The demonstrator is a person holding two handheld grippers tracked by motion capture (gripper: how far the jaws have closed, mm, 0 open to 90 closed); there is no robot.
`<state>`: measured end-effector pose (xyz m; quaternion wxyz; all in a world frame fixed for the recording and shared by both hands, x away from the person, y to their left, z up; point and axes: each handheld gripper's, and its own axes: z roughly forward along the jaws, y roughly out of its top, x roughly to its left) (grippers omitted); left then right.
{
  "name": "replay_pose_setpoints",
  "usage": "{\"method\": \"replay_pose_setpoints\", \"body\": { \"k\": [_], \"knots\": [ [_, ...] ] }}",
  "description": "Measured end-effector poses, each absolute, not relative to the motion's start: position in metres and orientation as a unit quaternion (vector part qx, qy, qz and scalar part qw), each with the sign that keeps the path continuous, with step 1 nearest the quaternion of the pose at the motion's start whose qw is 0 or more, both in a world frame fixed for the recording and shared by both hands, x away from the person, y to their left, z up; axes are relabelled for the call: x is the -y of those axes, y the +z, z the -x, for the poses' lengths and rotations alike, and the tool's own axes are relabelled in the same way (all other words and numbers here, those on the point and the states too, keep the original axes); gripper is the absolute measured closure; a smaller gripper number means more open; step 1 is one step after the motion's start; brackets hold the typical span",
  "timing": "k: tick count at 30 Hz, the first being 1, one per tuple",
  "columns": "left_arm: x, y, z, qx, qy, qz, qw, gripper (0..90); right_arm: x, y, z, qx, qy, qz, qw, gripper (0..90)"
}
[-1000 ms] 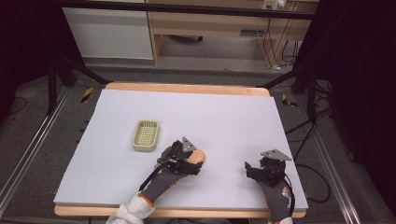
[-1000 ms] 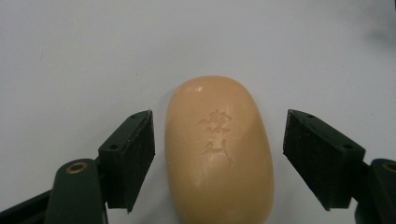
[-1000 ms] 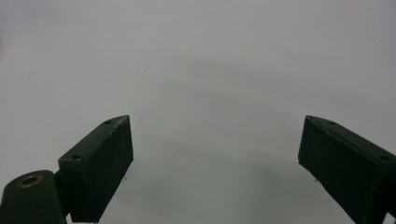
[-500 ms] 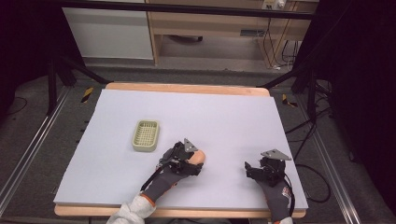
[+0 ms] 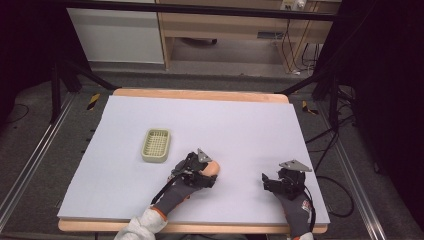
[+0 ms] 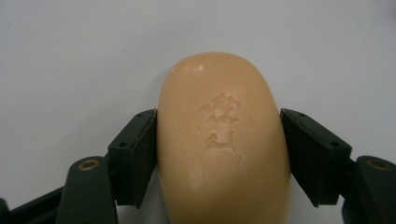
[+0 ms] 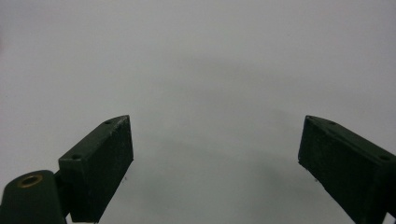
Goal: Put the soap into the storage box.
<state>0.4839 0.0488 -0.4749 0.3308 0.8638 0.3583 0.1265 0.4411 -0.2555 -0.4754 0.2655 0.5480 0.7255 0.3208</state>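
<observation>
A dim workshop with a grey floor, dark stands and trailing cables is surrounding a wood-edged bench (image 5: 200, 95) whose top is lying under a pale lavender sheet. In the high view, a small pale green slotted soap dish (image 5: 156, 145) is sitting left of the frame's centre, well apart from the gloved hands that are coming in from the bottom edge. The left gripper (image 5: 210, 171) is lying low on the sheet in the lower middle of that frame, just right of and below the dish, and it is clasping a peach-coloured bar of soap (image 5: 213, 167). In the left gripper view the soap (image 6: 223, 140) is filling the centre, stamped mark facing up, with the two black jaws pressing against its left and right flanks. The right gripper (image 5: 270, 181) is resting at the lower right of the high view, apart from the soap; its own view is showing both jaws spread wide over bare sheet, holding nothing.
</observation>
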Motion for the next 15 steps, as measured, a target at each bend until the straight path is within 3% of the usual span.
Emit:
{"method": "replay_pose_setpoints", "body": {
  "k": [15],
  "knots": [
    [-0.0484, -0.4753, -0.483, -0.356, 0.132, -0.865, 0.328, 30.7, 0.2558, -0.4763, -0.4418, -0.726, 0.319, -0.548, 0.265, 10.5]
  ]
}}
